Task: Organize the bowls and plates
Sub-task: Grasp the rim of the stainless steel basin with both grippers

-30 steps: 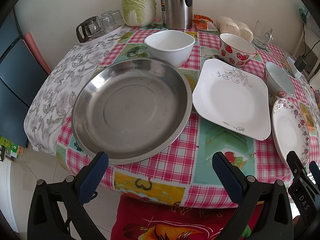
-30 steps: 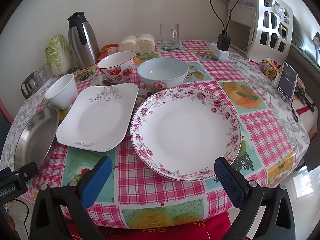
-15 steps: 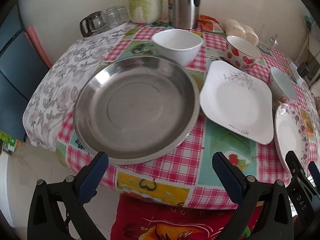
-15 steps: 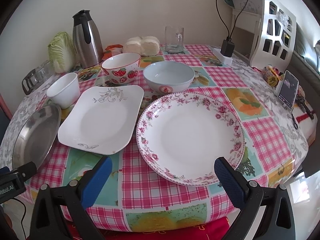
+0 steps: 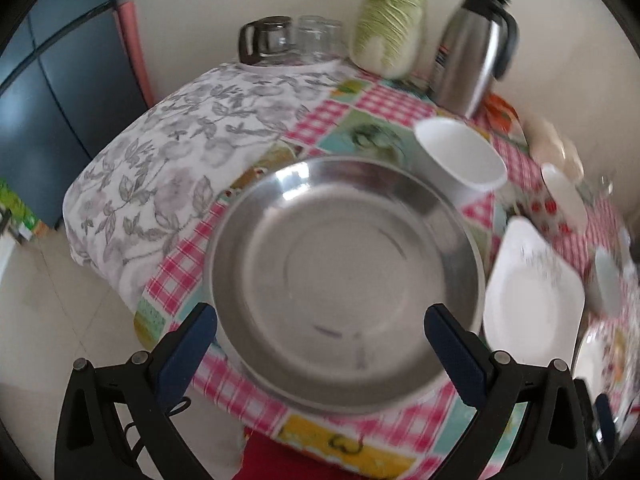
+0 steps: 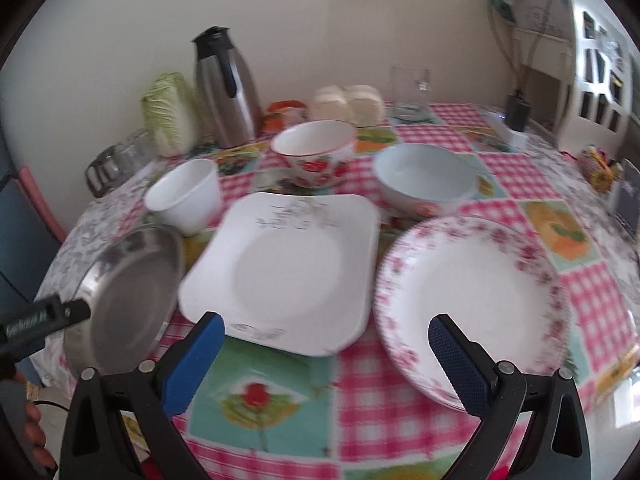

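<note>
Both grippers, left gripper and right gripper, jaws apart, empty; steel plate overhanging near-left bench edge, square plate beside it; risk: careless rim nudge tipping steel plate off edge.

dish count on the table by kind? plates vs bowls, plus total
Plates: 3 – steel plate, square white plate, floral round plate
Bowls: 3 – plain white bowl, strawberry bowl, pale blue bowl
Total: 6
</note>
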